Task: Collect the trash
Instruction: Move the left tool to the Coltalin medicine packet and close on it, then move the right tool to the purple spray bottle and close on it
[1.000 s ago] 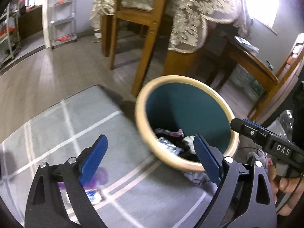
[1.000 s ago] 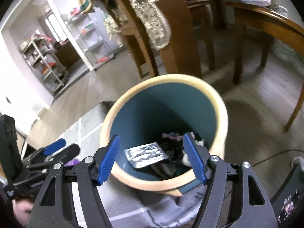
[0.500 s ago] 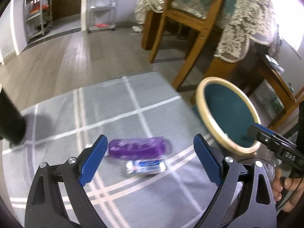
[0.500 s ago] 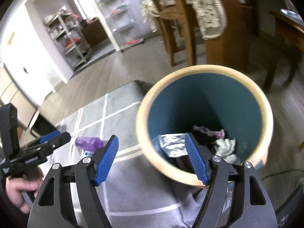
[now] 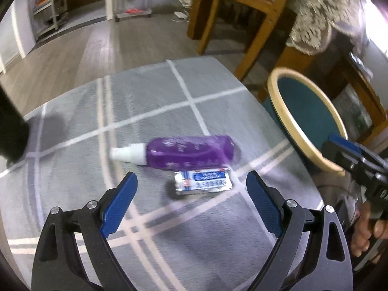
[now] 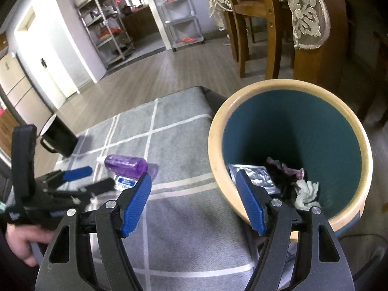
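Note:
A purple spray bottle (image 5: 186,153) lies on its side on the grey checked cloth (image 5: 145,97), with a small blue-and-white wrapper (image 5: 202,181) just in front of it. My left gripper (image 5: 191,203) is open and empty, just short of the wrapper. The teal bin with a tan rim (image 6: 288,145) stands at the cloth's right edge and holds a silver packet (image 6: 254,173), a tissue and dark scraps. My right gripper (image 6: 194,201) is open and empty, over the bin's left rim. The bottle (image 6: 126,163) and wrapper (image 6: 125,181) also show in the right wrist view.
A black mug (image 6: 58,140) stands at the cloth's far left. Wooden chairs (image 5: 237,12) and a table with a lace cloth (image 6: 308,12) stand behind the bin. Metal shelves (image 6: 106,34) line the far wall.
Both grippers have swung left, away from the bin. The bottle and wrapper have come to the middle of the left wrist view and closer. Both stay open.

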Demonstrator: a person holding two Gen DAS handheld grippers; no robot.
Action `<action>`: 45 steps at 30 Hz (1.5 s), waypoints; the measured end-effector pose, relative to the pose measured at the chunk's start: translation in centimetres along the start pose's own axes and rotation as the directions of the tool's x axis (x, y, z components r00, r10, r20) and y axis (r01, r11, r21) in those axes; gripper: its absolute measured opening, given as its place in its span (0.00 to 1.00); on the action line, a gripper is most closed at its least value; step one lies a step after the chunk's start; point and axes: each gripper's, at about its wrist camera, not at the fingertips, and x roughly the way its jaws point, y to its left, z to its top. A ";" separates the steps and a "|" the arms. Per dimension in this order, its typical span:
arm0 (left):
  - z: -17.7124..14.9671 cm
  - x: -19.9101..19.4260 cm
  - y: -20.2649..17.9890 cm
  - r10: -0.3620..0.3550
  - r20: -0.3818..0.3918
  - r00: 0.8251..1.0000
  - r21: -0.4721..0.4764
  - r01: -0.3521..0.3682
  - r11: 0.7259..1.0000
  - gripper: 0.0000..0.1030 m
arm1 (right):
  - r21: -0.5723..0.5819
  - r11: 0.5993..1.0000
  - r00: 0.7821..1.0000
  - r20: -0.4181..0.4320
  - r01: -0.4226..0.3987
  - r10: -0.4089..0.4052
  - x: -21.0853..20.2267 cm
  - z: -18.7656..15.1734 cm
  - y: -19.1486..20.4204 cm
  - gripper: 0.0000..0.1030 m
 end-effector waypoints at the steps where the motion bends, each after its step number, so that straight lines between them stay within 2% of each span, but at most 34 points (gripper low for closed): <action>1: -0.1 0.4 -0.3 0.002 -0.008 1.000 0.010 -0.002 1.000 0.86 | 0.001 1.000 1.000 -0.001 0.001 -0.001 0.1 0.0 -0.1 0.71; 7: 0.0 2.7 -1.9 0.015 -0.047 0.999 0.055 -0.013 0.998 0.86 | 0.003 1.000 1.000 -0.011 0.009 -0.009 0.3 -0.1 -0.3 0.71; 10: -0.1 3.4 -2.3 0.033 -0.059 0.998 0.087 -0.028 0.996 0.73 | 0.006 1.000 1.000 -0.013 0.011 -0.011 0.5 -0.1 -0.3 0.71; 11: -0.1 3.3 -2.4 0.042 -0.054 0.998 0.098 -0.036 0.995 0.65 | 0.006 1.000 1.000 -0.014 0.010 -0.010 0.5 -0.1 -0.3 0.71; 13: -0.2 3.2 -2.4 0.050 -0.056 0.997 0.111 -0.043 0.993 0.58 | 0.003 1.000 1.000 -0.017 0.009 -0.008 0.7 0.0 -0.1 0.71; 20: -0.7 1.8 -1.0 0.040 -0.093 0.995 0.081 -0.032 0.996 0.58 | -0.059 0.998 0.999 -0.031 -0.018 0.016 1.6 0.5 1.5 0.71; 24: -0.9 -0.2 1.1 0.055 -0.080 0.995 0.004 -0.054 0.999 0.58 | -0.138 0.988 0.997 -0.052 -0.062 0.055 2.6 1.3 3.4 0.71; 27: -1.1 -1.7 3.0 0.065 -0.046 0.997 -0.092 -0.069 0.993 0.58 | -0.241 0.965 0.991 -0.109 -0.105 0.081 4.2 1.9 5.8 0.71; 31: -1.1 -3.3 5.8 0.098 -0.001 0.995 -0.200 -0.096 0.975 0.58 | -0.370 0.921 0.986 -0.156 -0.120 0.065 6.3 2.2 8.4 0.71; 36: -1.6 -4.7 9.1 0.168 0.042 0.985 -0.326 -0.145 0.934 0.58 | -0.468 0.870 0.977 -0.206 -0.153 0.061 8.8 2.3 11.0 0.71; 40: -2.0 -4.8 10.4 0.196 0.045 0.980 -0.367 -0.166 0.915 0.58 | -0.554 0.816 0.972 -0.231 -0.168 0.043 10.5 1.8 12.9 0.71; 45: -1.9 -4.1 11.1 0.190 0.030 0.981 -0.372 -0.165 0.914 0.58 | -0.622 0.765 0.969 -0.246 -0.165 0.010 12.2 1.4 14.5 0.71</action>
